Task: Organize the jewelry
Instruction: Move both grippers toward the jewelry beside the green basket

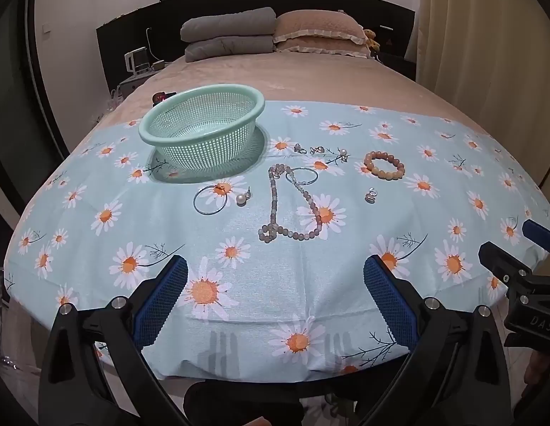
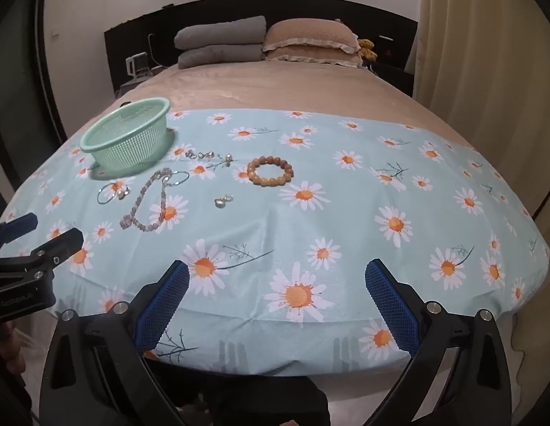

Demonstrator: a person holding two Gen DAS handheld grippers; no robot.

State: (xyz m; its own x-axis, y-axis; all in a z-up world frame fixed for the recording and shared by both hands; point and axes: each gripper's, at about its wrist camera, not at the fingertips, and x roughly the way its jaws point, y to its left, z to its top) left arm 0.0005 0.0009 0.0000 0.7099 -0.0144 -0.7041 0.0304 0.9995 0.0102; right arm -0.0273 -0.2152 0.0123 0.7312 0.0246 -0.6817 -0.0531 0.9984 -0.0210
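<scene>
Left gripper (image 1: 275,284) and right gripper (image 2: 276,285): blue-padded fingers (image 1: 165,298) spread wide, holding nothing. Beyond the left fingertips, a grey beaded necklace (image 1: 292,206) on a daisy-printed blue cloth (image 1: 275,319); farther right, an orange beaded bracelet (image 1: 384,164); farther left, a mint-green perforated plastic basket (image 1: 204,127), interior apparently bare.

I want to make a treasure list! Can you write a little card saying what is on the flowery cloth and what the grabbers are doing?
cloth: daisy cloth spread on a bed
basket: green basket, nothing visible inside
long beads: necklace lying loose
round beads: orange bracelet
thin rings: hoop and a smaller one
small bits: pearl earring, several clips
left gripper: open, holding nothing
right gripper: open, holding nothing
</scene>
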